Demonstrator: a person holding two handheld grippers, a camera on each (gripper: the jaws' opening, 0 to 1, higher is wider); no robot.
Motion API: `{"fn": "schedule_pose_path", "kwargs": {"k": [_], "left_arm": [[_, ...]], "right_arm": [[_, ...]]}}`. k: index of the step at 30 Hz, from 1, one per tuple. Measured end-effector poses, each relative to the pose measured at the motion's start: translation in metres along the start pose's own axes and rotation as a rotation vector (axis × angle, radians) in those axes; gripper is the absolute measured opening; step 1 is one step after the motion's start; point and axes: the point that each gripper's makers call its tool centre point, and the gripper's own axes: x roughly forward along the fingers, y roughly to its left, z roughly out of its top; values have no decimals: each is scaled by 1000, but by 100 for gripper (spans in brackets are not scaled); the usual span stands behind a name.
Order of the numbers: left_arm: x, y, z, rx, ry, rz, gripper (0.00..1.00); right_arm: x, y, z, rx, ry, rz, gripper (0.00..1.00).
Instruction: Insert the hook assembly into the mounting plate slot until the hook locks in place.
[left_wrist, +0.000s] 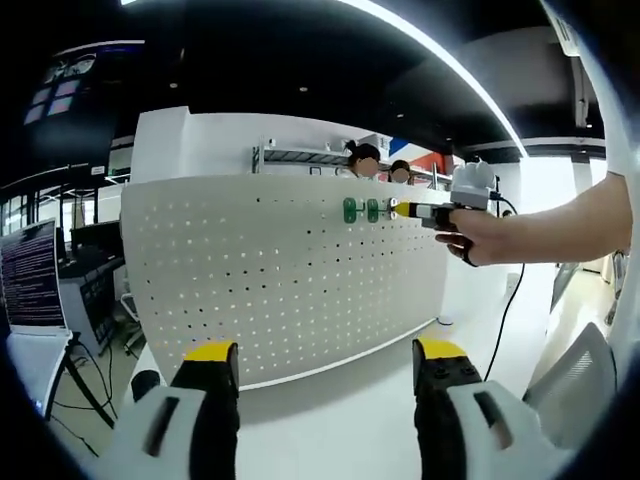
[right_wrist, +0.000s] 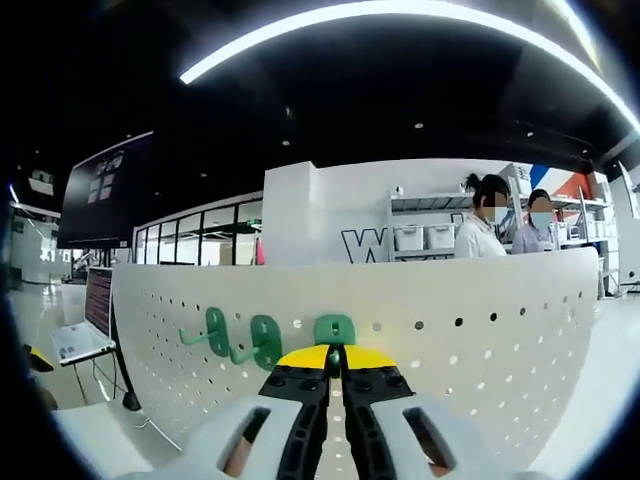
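A white pegboard mounting plate (left_wrist: 280, 270) stands upright on the white table. Two green hooks (left_wrist: 361, 210) hang side by side near its top edge. In the right gripper view they sit left of centre (right_wrist: 240, 338), and a third green hook (right_wrist: 334, 329) lies against the board (right_wrist: 480, 340) right above my right gripper (right_wrist: 335, 358), whose yellow-tipped jaws are shut on its stem. A hand holds that right gripper (left_wrist: 402, 209) at the board's upper right. My left gripper (left_wrist: 325, 355) hovers low before the board, its jaws wide apart with nothing between them.
A laptop (left_wrist: 30, 275) on a stand sits off the table's left end. A black cable (left_wrist: 505, 310) hangs down at the right. Two people (right_wrist: 510, 225) stand behind the board near a shelf. The white tabletop (left_wrist: 330, 410) extends in front of the board.
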Motion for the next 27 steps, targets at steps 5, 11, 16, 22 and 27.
{"fn": "schedule_pose_path", "kwargs": {"k": [5, 11, 16, 22, 27], "left_arm": [[-2, 1, -1, 1, 7, 0, 69], [-5, 4, -6, -2, 22, 2, 67], [-5, 5, -7, -13, 22, 4, 67], [-4, 2, -7, -12, 20, -7, 66], [-2, 1, -7, -13, 18, -13, 67]], "right_arm": [[-1, 0, -1, -2, -8, -31, 1], [-1, 0, -1, -14, -4, -60, 2], [-1, 1, -5, 15, 33, -92, 2], [1, -1, -3, 20, 25, -107, 2], [2, -3, -3, 26, 33, -109, 2]]}}
